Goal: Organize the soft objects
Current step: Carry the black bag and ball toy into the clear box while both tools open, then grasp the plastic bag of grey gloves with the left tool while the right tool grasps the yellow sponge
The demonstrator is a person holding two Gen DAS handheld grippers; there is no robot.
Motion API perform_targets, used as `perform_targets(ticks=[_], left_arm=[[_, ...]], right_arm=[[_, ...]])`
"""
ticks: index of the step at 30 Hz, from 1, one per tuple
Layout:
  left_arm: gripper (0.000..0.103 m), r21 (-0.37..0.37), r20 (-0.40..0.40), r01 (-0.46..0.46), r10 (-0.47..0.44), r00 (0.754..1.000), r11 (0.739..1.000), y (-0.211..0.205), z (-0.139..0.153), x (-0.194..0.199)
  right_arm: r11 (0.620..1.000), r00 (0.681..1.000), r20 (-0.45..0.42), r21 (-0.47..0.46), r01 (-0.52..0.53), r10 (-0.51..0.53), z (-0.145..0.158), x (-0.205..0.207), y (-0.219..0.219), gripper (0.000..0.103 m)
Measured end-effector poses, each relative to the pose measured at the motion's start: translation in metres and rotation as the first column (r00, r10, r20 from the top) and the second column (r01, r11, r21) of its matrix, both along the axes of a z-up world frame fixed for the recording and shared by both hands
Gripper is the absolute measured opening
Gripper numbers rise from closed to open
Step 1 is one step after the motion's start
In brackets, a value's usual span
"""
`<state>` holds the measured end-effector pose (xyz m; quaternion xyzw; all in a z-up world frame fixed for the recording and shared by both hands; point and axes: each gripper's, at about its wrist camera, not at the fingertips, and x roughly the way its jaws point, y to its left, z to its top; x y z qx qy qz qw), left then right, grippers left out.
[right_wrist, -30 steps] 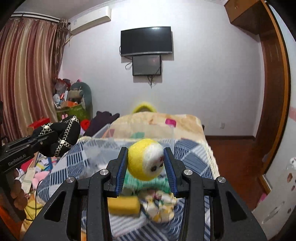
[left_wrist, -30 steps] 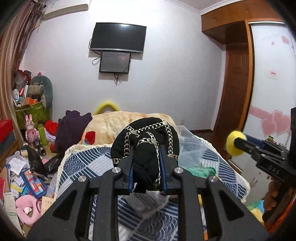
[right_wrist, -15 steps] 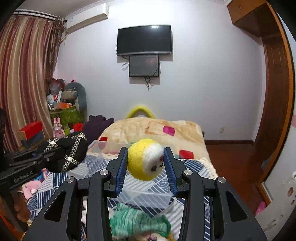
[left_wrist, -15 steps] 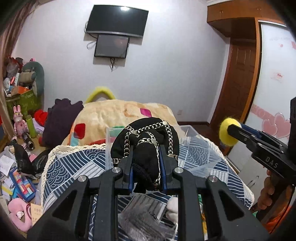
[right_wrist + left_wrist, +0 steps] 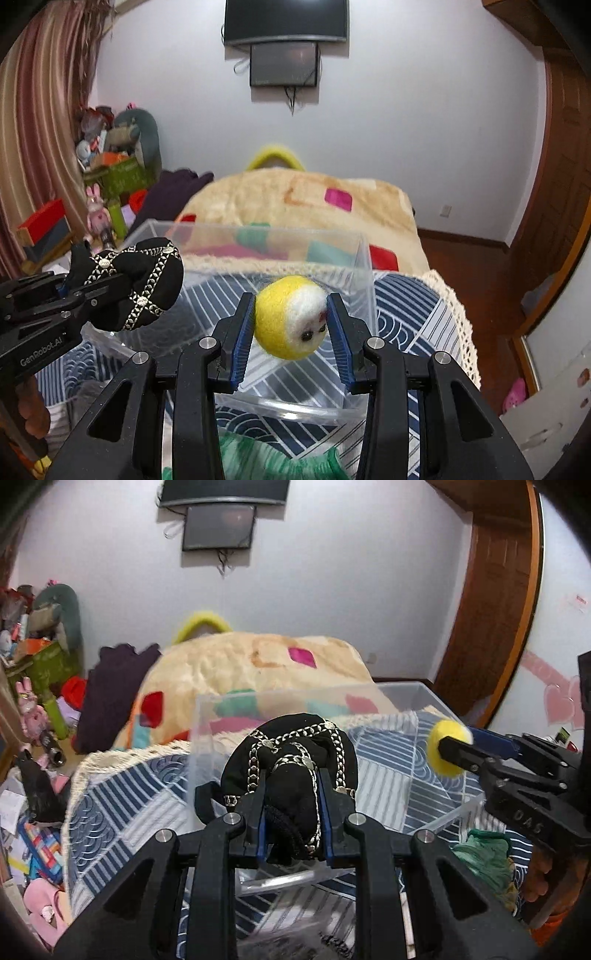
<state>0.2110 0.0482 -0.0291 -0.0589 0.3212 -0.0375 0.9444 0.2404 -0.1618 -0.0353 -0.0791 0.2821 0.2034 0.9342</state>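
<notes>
My left gripper point(image 5: 291, 794) is shut on a black fabric piece with silver chains point(image 5: 291, 749) and holds it over the near left part of a clear plastic bin point(image 5: 207, 716). It also shows in the right wrist view point(image 5: 136, 280). My right gripper point(image 5: 291, 314) is shut on a yellow and white felt ball with a face point(image 5: 290, 317), held above the clear bin point(image 5: 364, 258). In the left wrist view the ball point(image 5: 448, 749) is at the right over the bin.
The bin sits on a blue and white patterned quilt point(image 5: 406, 306). A beige blanket point(image 5: 258, 664) lies behind it. A green knitted item point(image 5: 484, 856) lies near the bin's front. Clutter and toys point(image 5: 33, 716) fill the floor at left. A wooden door point(image 5: 491, 590) is at right.
Both grippers have moved forward and lower with their loads, from before the bin to over it. The bin now fills the middle of both views.
</notes>
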Motion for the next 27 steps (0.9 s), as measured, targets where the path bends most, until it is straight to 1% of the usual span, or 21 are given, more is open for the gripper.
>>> perform_targets(ticks=[2,6,8,11,12,14,15,17,21,23,25,27], left_arm=[[0.023,-0.023,-0.026,0.011,-0.011,1.000,1.000,-0.001,-0.004,0.006],[0.025,-0.027,-0.045,0.000,-0.001,0.999,1.000,-0.001,-0.008,0.009],[0.034,-0.030,-0.044,-0.003,0.001,0.999,1.000,0.001,-0.009,0.007],[0.041,-0.027,-0.029,-0.010,0.010,1.000,1.000,0.004,-0.005,0.001],[0.042,-0.029,-0.025,-0.010,0.009,1.000,1.000,0.004,-0.003,0.000],[0.048,-0.034,-0.006,-0.009,0.009,1.000,0.999,0.006,0.004,-0.008],[0.050,-0.032,0.010,-0.008,0.009,1.000,0.999,0.007,0.009,-0.013],[0.057,-0.022,0.036,-0.016,0.017,0.999,1.000,0.007,0.018,-0.021],[0.067,0.010,0.099,-0.042,0.041,0.994,0.999,0.007,0.037,-0.043],[0.077,0.020,0.132,-0.047,0.044,0.990,0.999,0.008,0.045,-0.058],[0.080,0.004,0.156,-0.046,0.045,0.987,0.999,0.011,0.051,-0.071],[0.081,0.001,0.167,-0.052,0.051,0.985,0.999,0.012,0.053,-0.081]], right_arm=[[1.000,1.000,-0.024,-0.018,-0.002,0.001,-0.003,0.003,0.002,0.036],[0.999,0.999,-0.048,-0.046,-0.010,0.007,-0.006,0.005,0.004,0.038],[0.999,0.999,-0.048,-0.046,-0.018,0.016,-0.005,0.003,0.001,0.038],[0.999,0.998,-0.054,-0.035,-0.028,0.026,-0.002,0.005,-0.001,0.040],[0.999,0.998,-0.053,-0.033,-0.029,0.027,-0.002,0.005,-0.002,0.043],[0.999,0.998,-0.049,-0.025,-0.030,0.029,0.001,0.005,-0.002,0.048],[0.999,0.999,-0.043,-0.022,-0.029,0.028,0.003,0.004,-0.003,0.050],[0.999,0.999,-0.021,-0.017,-0.027,0.026,0.008,-0.001,-0.003,0.052],[1.000,0.999,0.032,0.002,-0.023,0.023,0.023,-0.016,-0.008,0.059],[1.000,0.998,0.066,0.014,-0.021,0.020,0.031,-0.025,-0.012,0.062],[0.999,0.995,0.101,0.029,-0.025,0.022,0.039,-0.039,-0.018,0.066],[0.999,0.992,0.125,0.043,-0.030,0.024,0.043,-0.049,-0.021,0.068]])
